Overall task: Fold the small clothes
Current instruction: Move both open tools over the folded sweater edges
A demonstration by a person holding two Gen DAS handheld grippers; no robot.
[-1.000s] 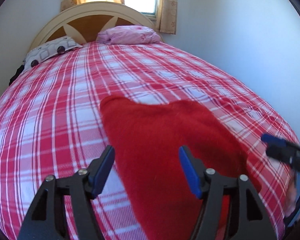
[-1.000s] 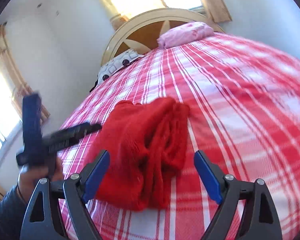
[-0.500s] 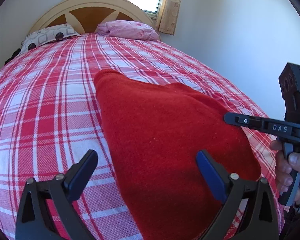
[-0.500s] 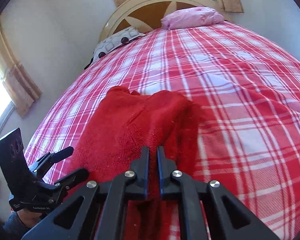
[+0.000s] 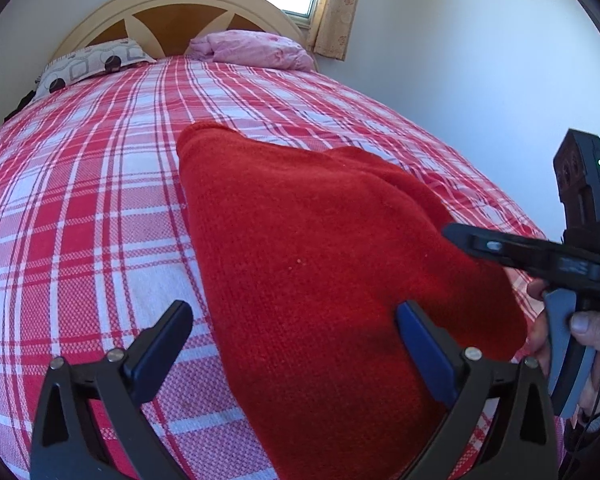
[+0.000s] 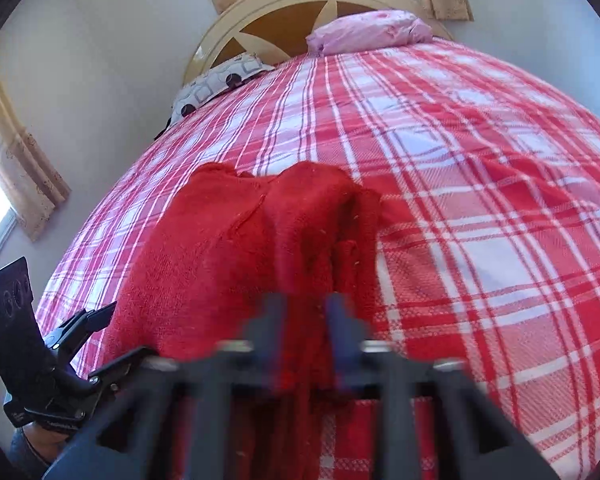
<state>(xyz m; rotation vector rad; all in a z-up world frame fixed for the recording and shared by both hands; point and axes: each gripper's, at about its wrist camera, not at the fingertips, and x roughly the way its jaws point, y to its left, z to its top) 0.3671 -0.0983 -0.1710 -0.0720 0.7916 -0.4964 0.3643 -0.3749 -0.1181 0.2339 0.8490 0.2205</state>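
Note:
A red knitted garment (image 5: 320,240) lies partly folded on the plaid bed cover (image 5: 80,200). My left gripper (image 5: 292,312) is open wide over the garment's near left edge. One finger is over the cover and the other over the knit, and neither pinches anything. In the right wrist view the garment (image 6: 228,260) shows a bunched fold along its right side. My right gripper (image 6: 306,308) is blurred. Its jaws are opening, a narrow gap apart, with red knit showing between them. Each gripper also appears in the other's view, the right gripper (image 5: 460,236) and the left gripper (image 6: 92,332).
The bed fills both views, with a pink pillow (image 5: 256,48) and a patterned pillow (image 5: 92,64) against the arched headboard (image 5: 172,12). A white wall (image 5: 460,80) runs close along the bed's right side. A person's hand (image 5: 588,328) holds the right gripper's handle.
My left jaws have spread wider and sunk closer to the garment. My right jaws went from open to shut on the bunched fold and are now parting again.

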